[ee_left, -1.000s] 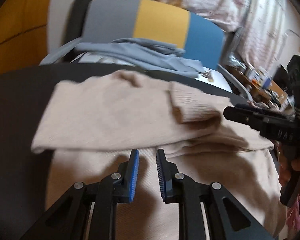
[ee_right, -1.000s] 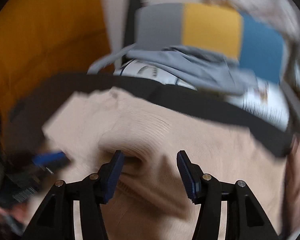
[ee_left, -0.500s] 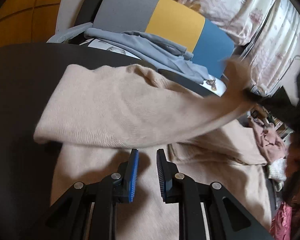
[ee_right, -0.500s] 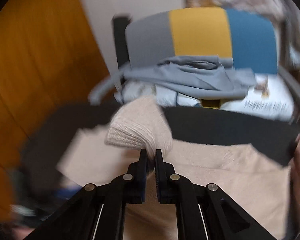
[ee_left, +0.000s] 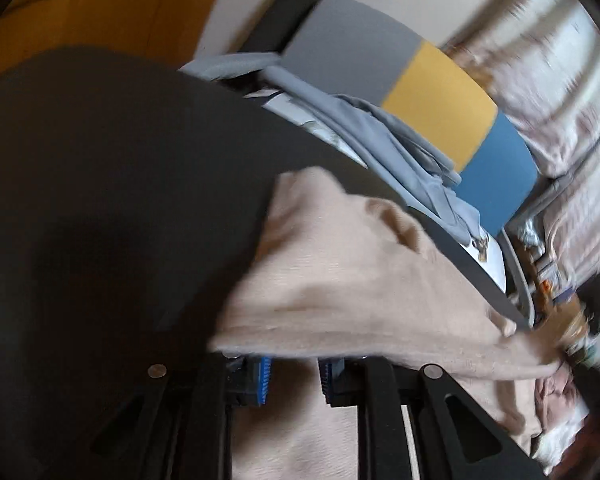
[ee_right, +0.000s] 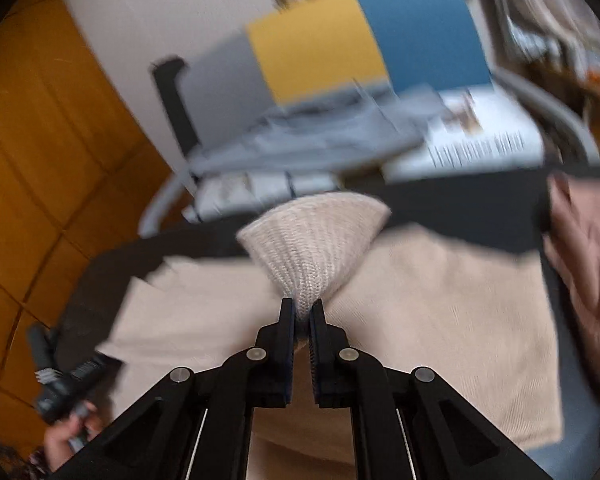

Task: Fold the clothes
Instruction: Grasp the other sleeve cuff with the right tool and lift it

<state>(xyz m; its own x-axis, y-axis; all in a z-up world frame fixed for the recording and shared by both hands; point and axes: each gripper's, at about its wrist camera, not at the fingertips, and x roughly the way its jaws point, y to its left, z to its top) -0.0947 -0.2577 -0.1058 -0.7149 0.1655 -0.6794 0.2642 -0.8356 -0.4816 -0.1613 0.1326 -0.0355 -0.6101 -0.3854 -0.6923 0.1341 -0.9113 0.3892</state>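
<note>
A beige knit sweater lies spread on the dark table. My right gripper is shut on the ribbed sleeve cuff, which fans out above the pads. The sleeve is pulled taut to the right across the left wrist view and covers the tips of my left gripper. Its blue pads stand a narrow gap apart, and I see nothing pinched between them. A hand at the lower left of the right wrist view holds that left gripper's black body.
Behind the table stands a chair with a grey, yellow and blue back, with a grey garment and printed papers on it. A pink cloth hangs at the table's right edge. Orange panelling is to the left, curtains to the right.
The right gripper closed on the sleeve cuff and lifted it, drawing the sleeve rightward. Both views have rolled. The sleeve now crosses over the left gripper's tips.
</note>
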